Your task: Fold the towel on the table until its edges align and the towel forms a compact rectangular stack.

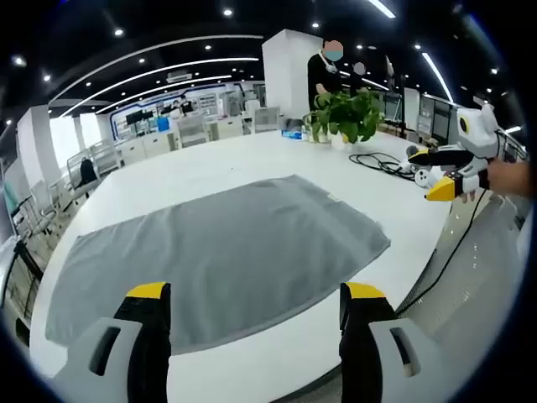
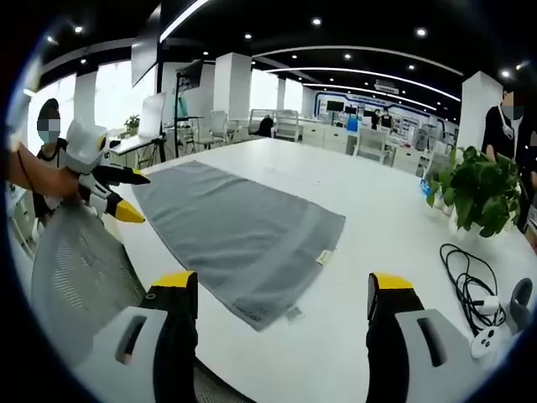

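Note:
A grey towel [image 1: 226, 252] lies spread flat on the white table [image 1: 252, 159], its near edge just ahead of my left gripper [image 1: 256, 295], which stands open with nothing between its jaws. In the right gripper view the same towel [image 2: 235, 235] stretches away to the left, with a small label at its near corner. My right gripper [image 2: 281, 285] is open and hangs over the bare table beside the towel's short end. In the left gripper view the right gripper [image 1: 453, 172] comes in from the right, held by a hand, off the towel. The left gripper [image 2: 109, 189] enters the right gripper view from the left, open.
A potted green plant [image 1: 348, 113] stands at the table's far side, with black cables [image 1: 382, 161] and a white device beside it. A mesh chair back [image 2: 75, 269] sits at the table's edge. A person [image 1: 323, 71] stands behind the plant. Desks and chairs fill the room beyond.

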Available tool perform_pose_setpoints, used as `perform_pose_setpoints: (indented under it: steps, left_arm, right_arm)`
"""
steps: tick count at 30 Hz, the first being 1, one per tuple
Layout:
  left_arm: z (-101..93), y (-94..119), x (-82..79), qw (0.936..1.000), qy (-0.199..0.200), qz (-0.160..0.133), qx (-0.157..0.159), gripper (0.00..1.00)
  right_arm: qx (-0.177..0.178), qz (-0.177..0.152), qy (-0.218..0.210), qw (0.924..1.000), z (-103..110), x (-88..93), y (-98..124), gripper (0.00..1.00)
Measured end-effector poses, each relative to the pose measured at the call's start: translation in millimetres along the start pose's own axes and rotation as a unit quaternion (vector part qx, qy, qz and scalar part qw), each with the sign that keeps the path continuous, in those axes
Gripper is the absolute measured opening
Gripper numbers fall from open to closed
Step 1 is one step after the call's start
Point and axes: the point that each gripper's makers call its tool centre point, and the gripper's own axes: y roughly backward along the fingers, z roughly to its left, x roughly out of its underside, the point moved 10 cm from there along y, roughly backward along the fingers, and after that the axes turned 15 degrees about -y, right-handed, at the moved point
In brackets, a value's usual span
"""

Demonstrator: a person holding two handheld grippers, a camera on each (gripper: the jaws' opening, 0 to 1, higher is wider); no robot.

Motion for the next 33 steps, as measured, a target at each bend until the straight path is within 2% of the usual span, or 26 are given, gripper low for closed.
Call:
perform_pose_setpoints:
  steps: [3,7,10,12,14,15,21,27,33]
  left_arm:
    - [-2.3,-1,-19.4,0.9991,-0.038,-0.015,0.013,0.85]
    - [-6.3,-2,-38.7,0.9978,-0.052,-0.032,0.028,0.85]
    - [-8.2,-4,-52.4,0.9963,-0.065,-0.045,0.036,0.85]
    - [-9.4,-5,-58.1,0.9956,-0.067,-0.052,0.041,0.85]
    - [-10.8,-6,-61.9,0.9951,-0.069,-0.055,0.046,0.85]
    - [-11.8,-6,-64.7,0.9948,-0.067,-0.058,0.051,0.85]
    - [-20.3,-10,-82.6,0.9924,-0.063,-0.073,0.077,0.85]
    - [-29.9,-17,-104.7,0.9876,-0.077,-0.092,0.101,0.85]
    - [-38.5,-25,-115.4,0.9848,-0.076,-0.101,0.119,0.84]
  right_arm:
    - [0.002,-0.012,0.01,0.9999,-9,-13.8,3,0.84]
    - [-0.004,-0.031,0.012,0.9995,-18,-30.6,6,0.83]
    - [-0.008,-0.039,0.03,0.9988,-24,-42.7,7,0.81]
    - [-0.007,-0.043,0.032,0.9985,-29,-48.3,8,0.81]
    - [0.004,-0.03,0.048,0.9984,-34,-51.6,10,0.8]
    - [0.004,-0.037,0.053,0.9979,-36,-55.0,11,0.79]
    - [0.002,-0.046,0.042,0.998,-48,-70.1,15,0.8]
    - [0.011,-0.052,0.074,0.9959,-62,-91.7,23,0.79]
    - [0.02,-0.057,0.098,0.9934,-75,-110.5,29,0.78]
